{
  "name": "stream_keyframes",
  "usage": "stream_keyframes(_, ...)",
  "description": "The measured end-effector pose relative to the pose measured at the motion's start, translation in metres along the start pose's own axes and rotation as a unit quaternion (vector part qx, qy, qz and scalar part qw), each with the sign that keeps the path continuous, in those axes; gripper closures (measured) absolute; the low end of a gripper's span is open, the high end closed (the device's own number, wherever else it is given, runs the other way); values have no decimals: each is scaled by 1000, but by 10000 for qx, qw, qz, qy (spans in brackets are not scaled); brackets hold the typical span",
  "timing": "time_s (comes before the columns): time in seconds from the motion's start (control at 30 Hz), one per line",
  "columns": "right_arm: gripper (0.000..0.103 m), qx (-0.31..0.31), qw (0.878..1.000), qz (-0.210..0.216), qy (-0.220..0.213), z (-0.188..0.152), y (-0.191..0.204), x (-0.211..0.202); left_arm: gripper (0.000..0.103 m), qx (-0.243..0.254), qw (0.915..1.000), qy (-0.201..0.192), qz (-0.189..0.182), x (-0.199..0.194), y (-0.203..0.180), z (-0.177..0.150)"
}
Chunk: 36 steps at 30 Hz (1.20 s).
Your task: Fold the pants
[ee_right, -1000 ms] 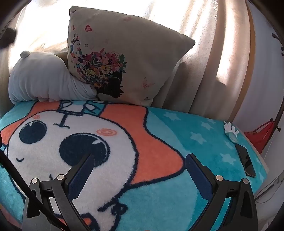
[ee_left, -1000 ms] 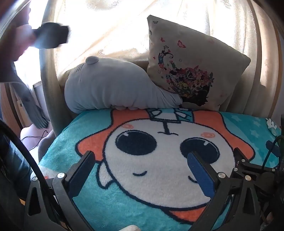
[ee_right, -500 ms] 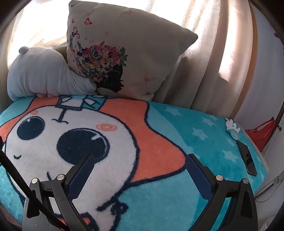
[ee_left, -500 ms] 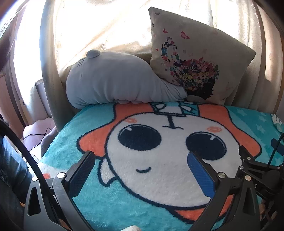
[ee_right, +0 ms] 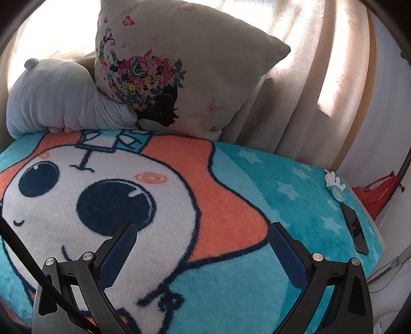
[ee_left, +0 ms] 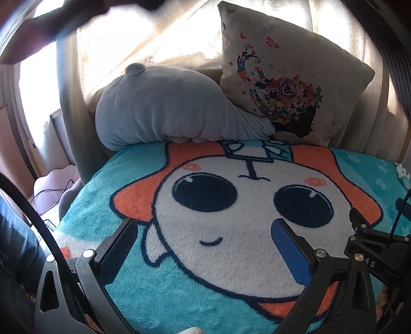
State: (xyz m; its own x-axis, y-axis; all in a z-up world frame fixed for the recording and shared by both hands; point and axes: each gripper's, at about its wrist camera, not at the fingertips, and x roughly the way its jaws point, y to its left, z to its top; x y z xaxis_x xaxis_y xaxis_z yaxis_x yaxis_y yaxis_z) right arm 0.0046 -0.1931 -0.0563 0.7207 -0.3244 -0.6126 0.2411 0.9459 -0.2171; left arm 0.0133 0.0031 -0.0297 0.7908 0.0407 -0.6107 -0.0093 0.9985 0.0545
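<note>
No pants lie on the bed in either view. A dark blurred shape [ee_left: 77, 15] crosses the top left of the left wrist view; I cannot tell what it is. My left gripper [ee_left: 204, 226] hangs open over the white cartoon face of the teal fleece blanket [ee_left: 179, 295], with nothing between its fingers. My right gripper [ee_right: 203, 228] is also open and empty, above the orange and white part of the same blanket [ee_right: 231, 295]. Its black body shows at the right edge of the left wrist view [ee_left: 372, 246].
A grey plush pillow [ee_left: 167, 113] and a floral cushion [ee_left: 290, 77] lean against the curtain at the bed's far end. A black phone [ee_right: 355, 228] and a pale clip [ee_right: 334, 185] lie near the right edge, a red bag [ee_right: 377, 195] beyond. Dark denim [ee_left: 12, 244] fills the left.
A dark object at upper left one second ago left the view, and a dark blur now crosses the top left. Both grippers stayed open and shifted only slightly over the blanket.
</note>
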Motion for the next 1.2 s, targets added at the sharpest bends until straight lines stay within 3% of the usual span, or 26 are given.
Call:
stream_keyframes(0.3, 1, -75, 9997, -11, 228, -1, 4, 9, 0, -39, 9999, 93, 2, 3, 1, -1)
stream_keyframes(1.2, 1, -16, 9998, 3, 187, 0, 0, 0, 0, -211, 9989, 401, 119, 28, 16, -3)
